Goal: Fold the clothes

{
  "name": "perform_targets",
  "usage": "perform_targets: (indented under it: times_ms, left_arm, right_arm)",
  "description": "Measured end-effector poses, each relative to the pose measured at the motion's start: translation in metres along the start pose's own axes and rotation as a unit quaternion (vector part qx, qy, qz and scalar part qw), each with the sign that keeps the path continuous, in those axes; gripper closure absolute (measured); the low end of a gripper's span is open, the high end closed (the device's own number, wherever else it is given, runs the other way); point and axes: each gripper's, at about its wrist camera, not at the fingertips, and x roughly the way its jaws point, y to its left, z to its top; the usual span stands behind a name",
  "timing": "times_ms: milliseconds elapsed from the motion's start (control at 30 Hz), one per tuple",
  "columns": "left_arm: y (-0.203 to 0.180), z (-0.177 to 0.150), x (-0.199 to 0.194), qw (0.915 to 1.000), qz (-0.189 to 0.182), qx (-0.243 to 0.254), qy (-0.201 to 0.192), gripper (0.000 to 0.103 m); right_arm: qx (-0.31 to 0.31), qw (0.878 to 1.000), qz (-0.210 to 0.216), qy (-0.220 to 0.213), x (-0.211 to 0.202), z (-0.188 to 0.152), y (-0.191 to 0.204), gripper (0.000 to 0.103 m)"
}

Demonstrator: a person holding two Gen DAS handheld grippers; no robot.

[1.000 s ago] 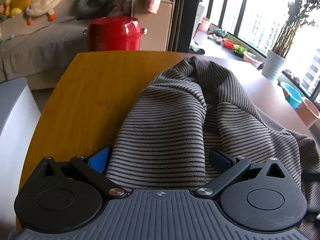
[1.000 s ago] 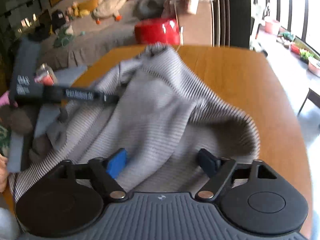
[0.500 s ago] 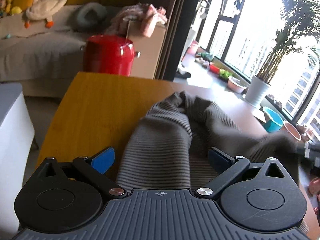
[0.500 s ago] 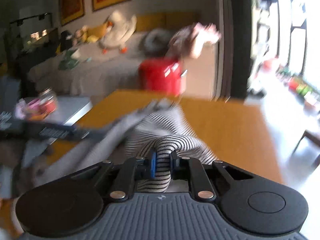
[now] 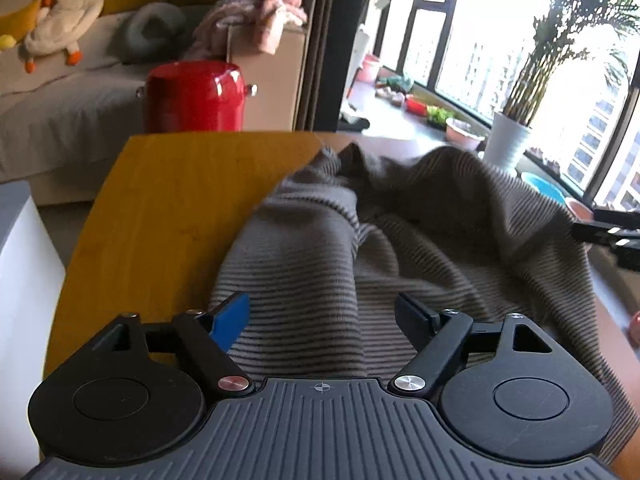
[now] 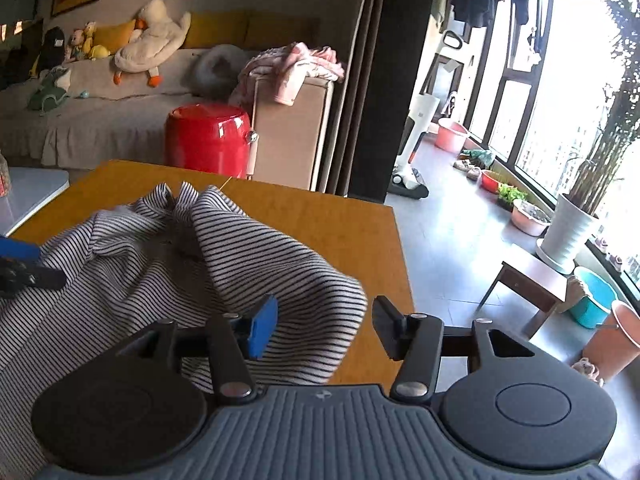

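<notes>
A grey garment with thin dark stripes lies crumpled on the wooden table. My left gripper is open, its fingers spread just above the near fold of the cloth. In the right wrist view the same striped garment lies heaped on the table. My right gripper is open over the garment's near right corner, with the cloth lying loose between the fingers. The right gripper's body shows at the right edge of the left wrist view.
A red pot-shaped stool and a cardboard box draped with pink clothes stand beyond the table's far edge. A sofa with a plush duck is at the back. Plant pots and buckets line the window floor at right.
My right gripper was shut on a fold of the garment half a second ago and has opened, letting it drop. The cloth has settled lower and spread on the table. My left gripper stayed open.
</notes>
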Motion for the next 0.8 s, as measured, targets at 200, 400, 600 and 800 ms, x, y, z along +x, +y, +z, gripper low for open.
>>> perform_targets:
  times_ms: [200,400,600,800]
  left_arm:
    - [-0.003,-0.002,0.008,0.9994,0.03,0.018,-0.007,0.037]
    - [0.011,0.004,0.007,0.9986,0.047,0.018,-0.019,0.048]
    - [0.032,0.016,0.002,0.9967,0.074,0.006,-0.033,0.048]
    - [0.043,0.031,-0.004,0.9953,0.083,-0.01,-0.049,0.045]
  right_arm:
    - [-0.034,0.99,0.133,0.022,-0.014,-0.016,0.041,0.029]
    - [-0.106,0.98,0.158,0.062,0.004,-0.044,0.088,0.025]
    - [-0.062,0.985,0.151,0.06,0.013,-0.029,0.065,0.089]
    - [-0.068,0.996,0.049,0.01,0.02,-0.001,0.027,0.093]
